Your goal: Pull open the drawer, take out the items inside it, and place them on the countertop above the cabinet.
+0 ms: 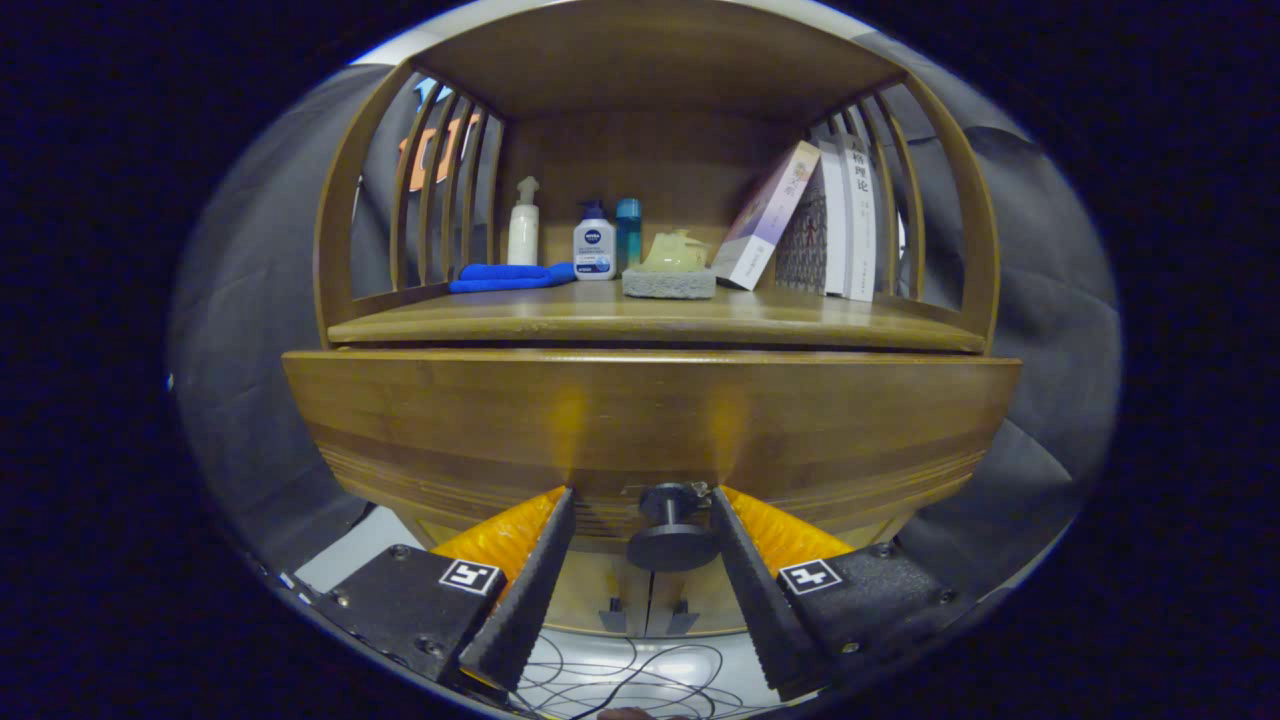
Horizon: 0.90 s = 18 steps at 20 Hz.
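gripper (641, 500) fingers spread apart either side of the drawer (650, 420) knob (671, 535), not touching it

gripper (641, 500) jaws flank the drawer (650, 430) knob (672, 535).

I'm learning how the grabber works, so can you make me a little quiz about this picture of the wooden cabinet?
1. True or false: the gripper has its jaws spread open on either side of the round dark drawer knob.
2. What lies flat on the wooden countertop, beside the white pump bottle?
A. a folded blue cloth
B. a red cup
C. a banana
3. Fill in: the books stand at the countertop's ____ end, seen from the gripper.

Key
1. True: the knob sits between the jaws, and I can't see either one pressing on it.
2. A: the folded blue cloth.
3. Right.
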Tool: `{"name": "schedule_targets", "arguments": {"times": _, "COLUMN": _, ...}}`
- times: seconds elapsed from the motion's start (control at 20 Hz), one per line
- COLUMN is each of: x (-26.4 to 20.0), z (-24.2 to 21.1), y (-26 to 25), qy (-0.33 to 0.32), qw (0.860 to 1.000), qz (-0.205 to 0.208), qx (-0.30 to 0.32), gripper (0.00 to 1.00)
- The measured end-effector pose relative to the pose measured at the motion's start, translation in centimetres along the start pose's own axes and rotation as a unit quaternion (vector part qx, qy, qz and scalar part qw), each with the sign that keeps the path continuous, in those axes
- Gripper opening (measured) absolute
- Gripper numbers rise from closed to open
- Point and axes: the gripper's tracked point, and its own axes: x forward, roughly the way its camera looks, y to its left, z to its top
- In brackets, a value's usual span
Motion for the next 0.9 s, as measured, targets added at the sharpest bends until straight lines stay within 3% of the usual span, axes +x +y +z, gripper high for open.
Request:
{"name": "schedule_targets", "arguments": {"times": 0.35, "x": 2.2, "z": 0.7, "y": 0.1, "qy": 0.010, "qw": 1.000, "qz": -0.019, "qx": -0.006, "gripper": 0.88}}
{"name": "schedule_targets", "arguments": {"times": 0.5, "x": 1.2, "z": 0.6, "y": 0.4, "qy": 0.014, "qw": 1.000, "qz": 0.007, "qx": -0.019, "gripper": 0.89}}
{"name": "schedule_targets", "arguments": {"times": 0.7, "x": -3.8, "z": 2.8, "y": 0.4, "qy": -0.001, "qw": 0.999, "qz": 0.043, "qx": -0.005, "gripper": 0.91}}
{"name": "schedule_targets", "arguments": {"times": 0.9, "x": -12.5, "z": 7.1, "y": 0.4, "qy": -0.038, "qw": 0.995, "qz": 0.086, "qx": 0.010, "gripper": 0.91}}
